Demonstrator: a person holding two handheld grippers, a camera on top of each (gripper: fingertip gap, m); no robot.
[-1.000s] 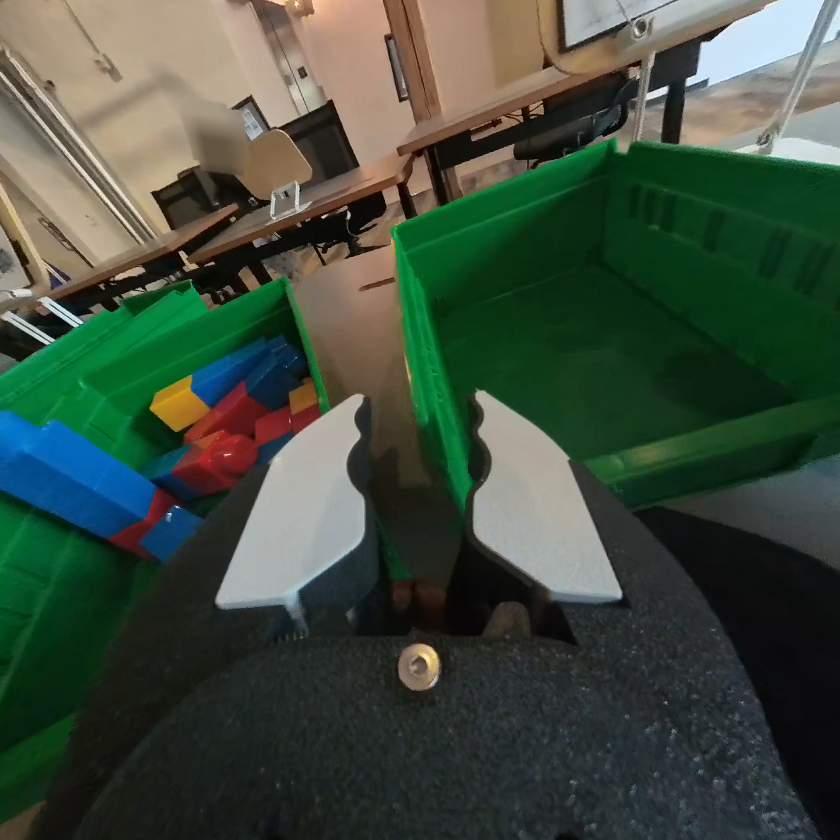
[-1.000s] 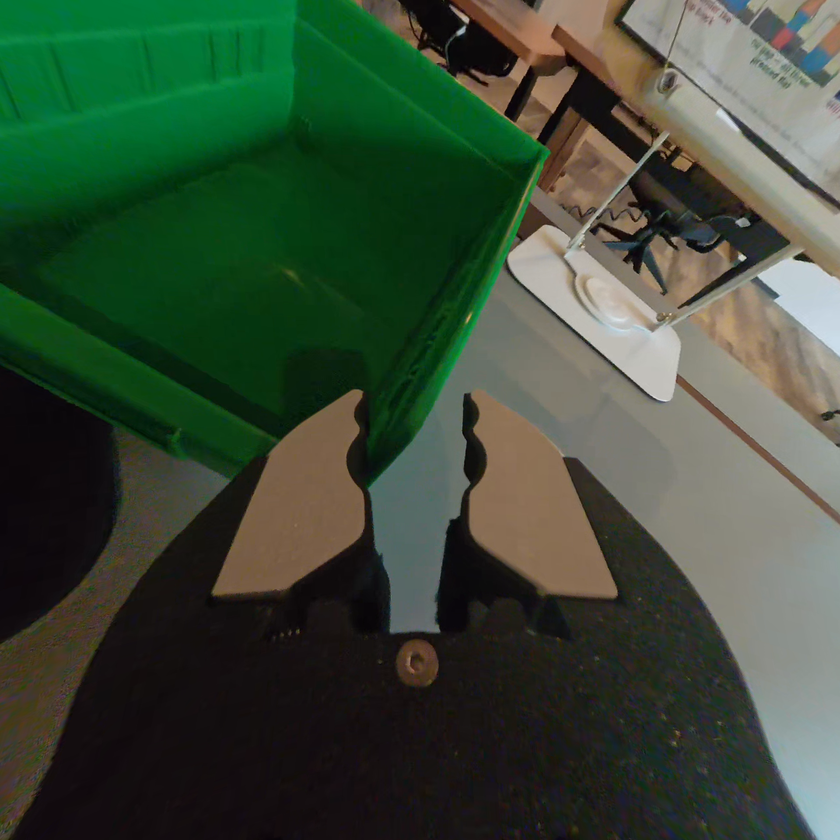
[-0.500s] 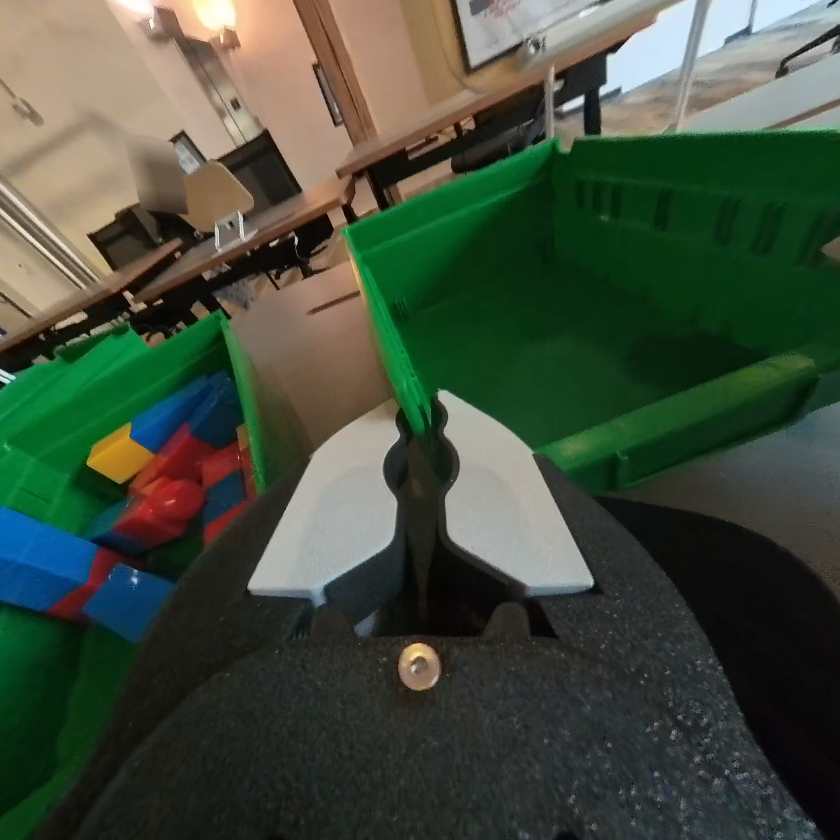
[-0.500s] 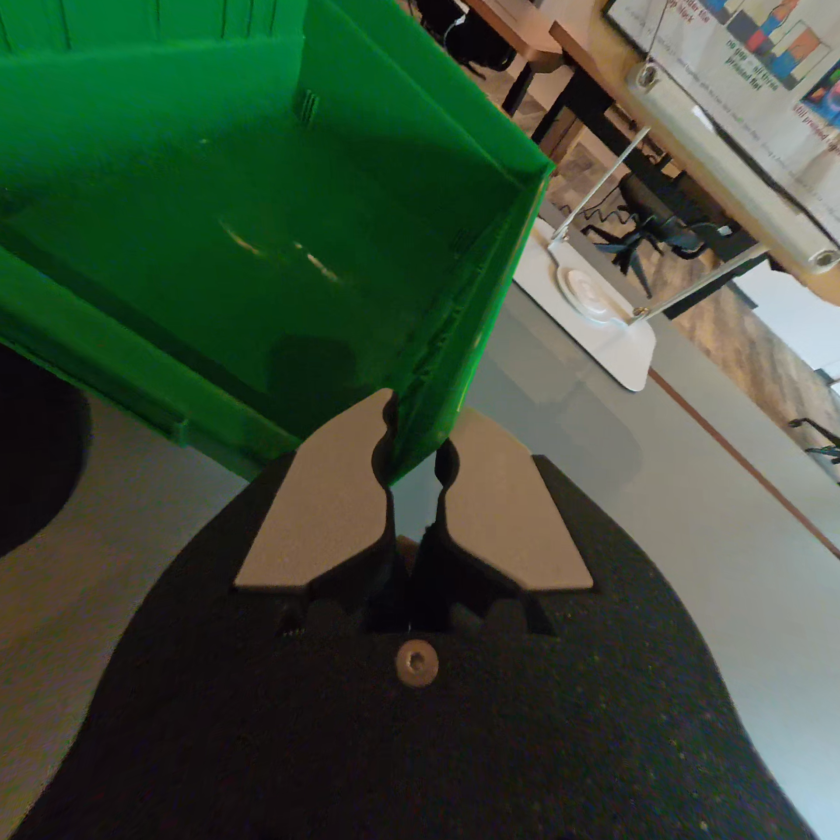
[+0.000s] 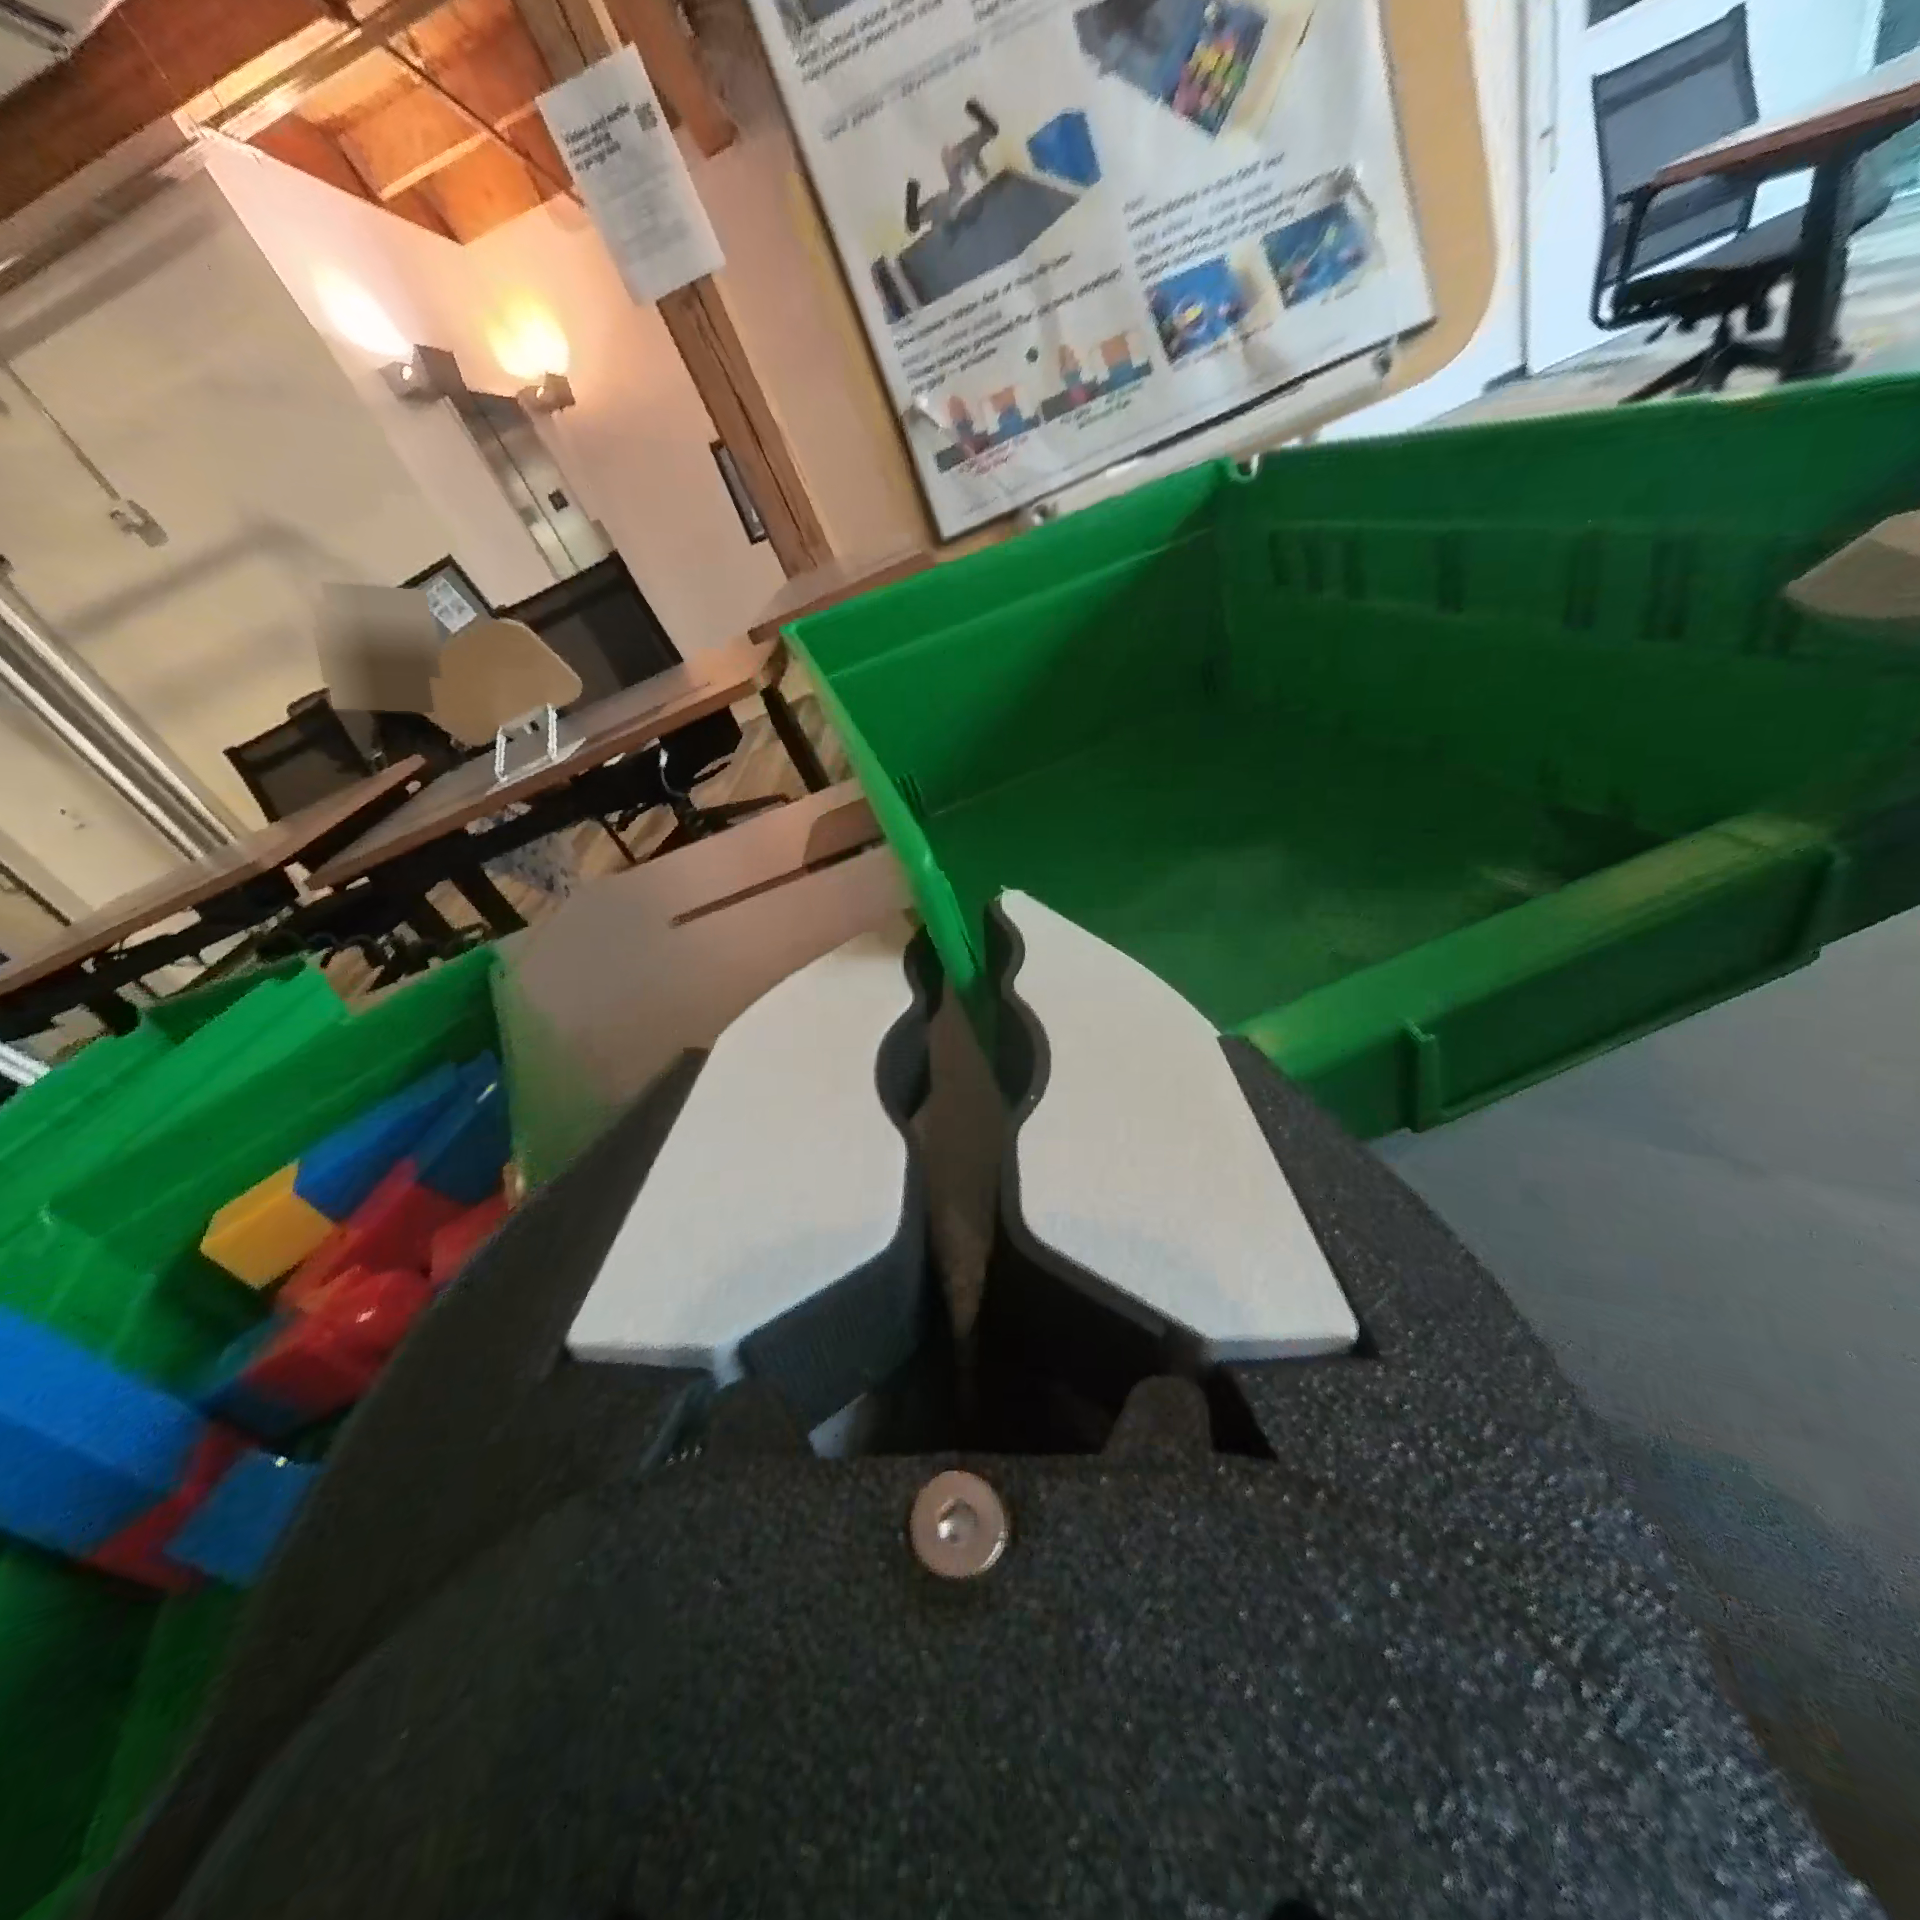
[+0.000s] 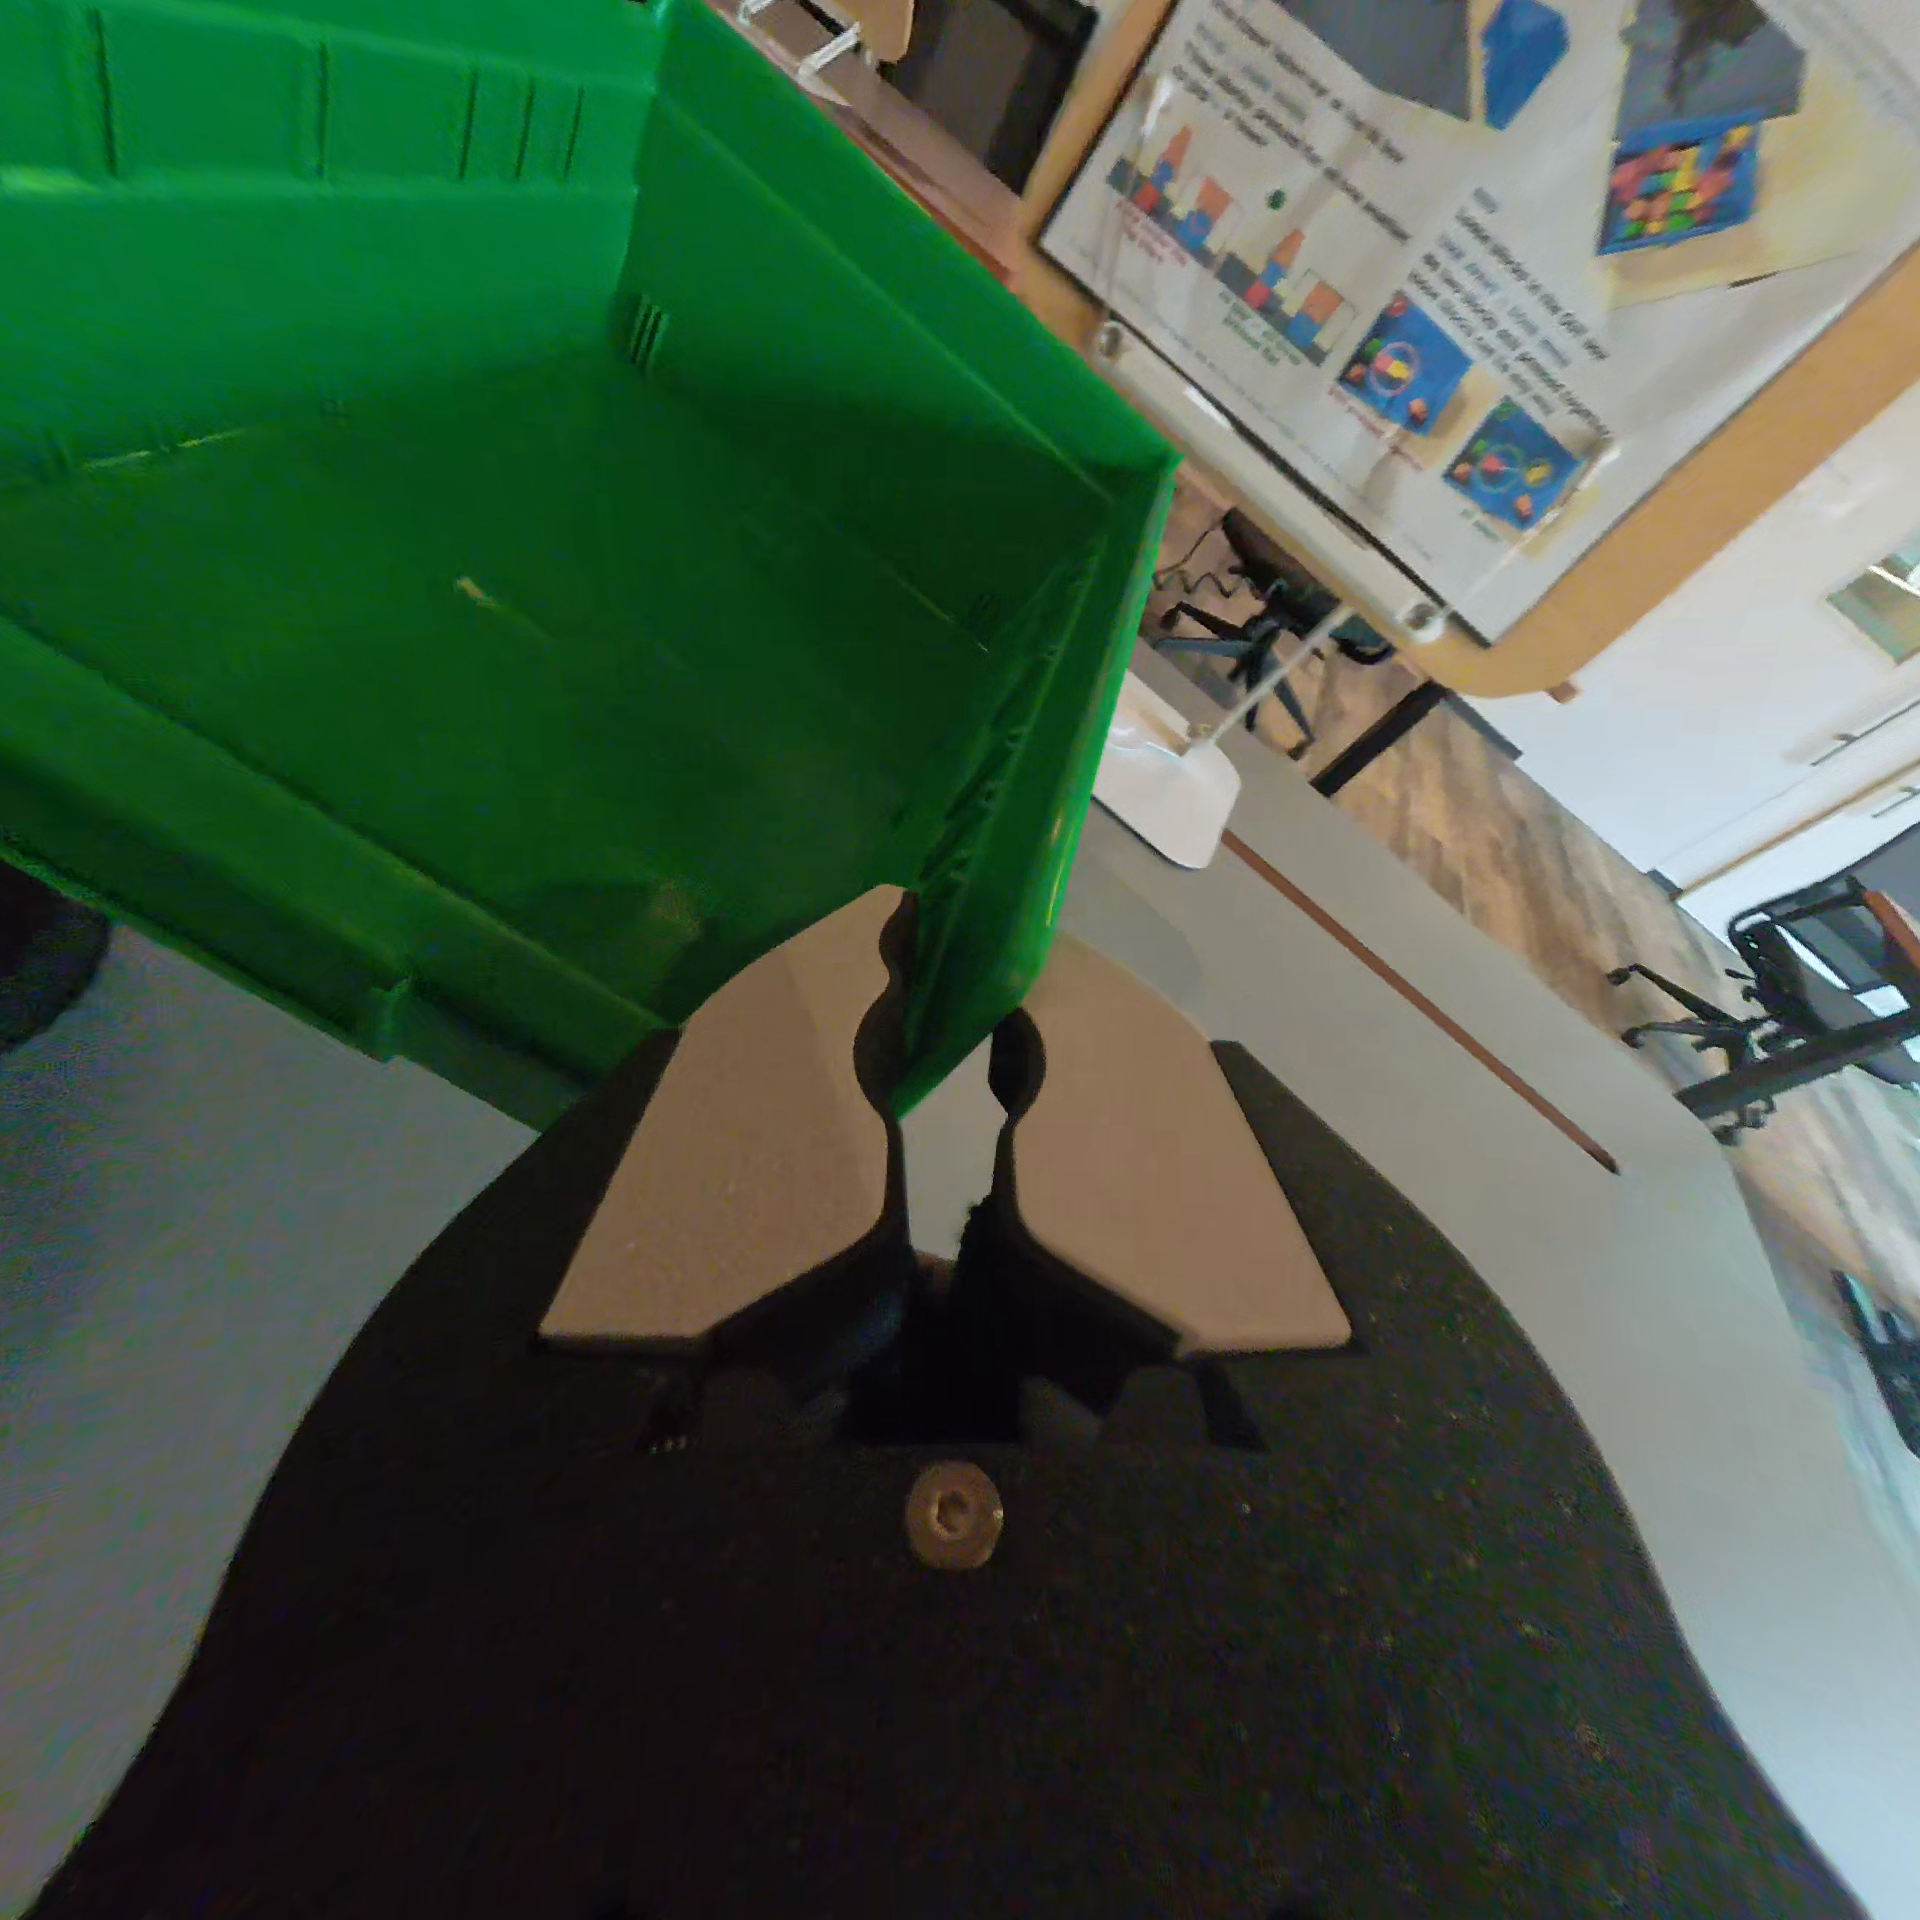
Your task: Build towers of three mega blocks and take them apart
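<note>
An empty green bin is held between both grippers. My left gripper is shut on the bin's left wall at its near corner. My right gripper is shut on the bin's right wall at its near corner, and the bin looks tilted and raised off the grey table. A second green bin at the left holds several blue, red and yellow mega blocks.
The grey table stretches to the right, with a white stand base on it. A picture board hangs behind the bin. Desks and chairs stand farther back. Tip to tip, the grippers are about 20 cm apart.
Both grippers closed from open onto the empty bin's side walls. The bin has since risen and tilted, and both views now look higher toward the picture board.
</note>
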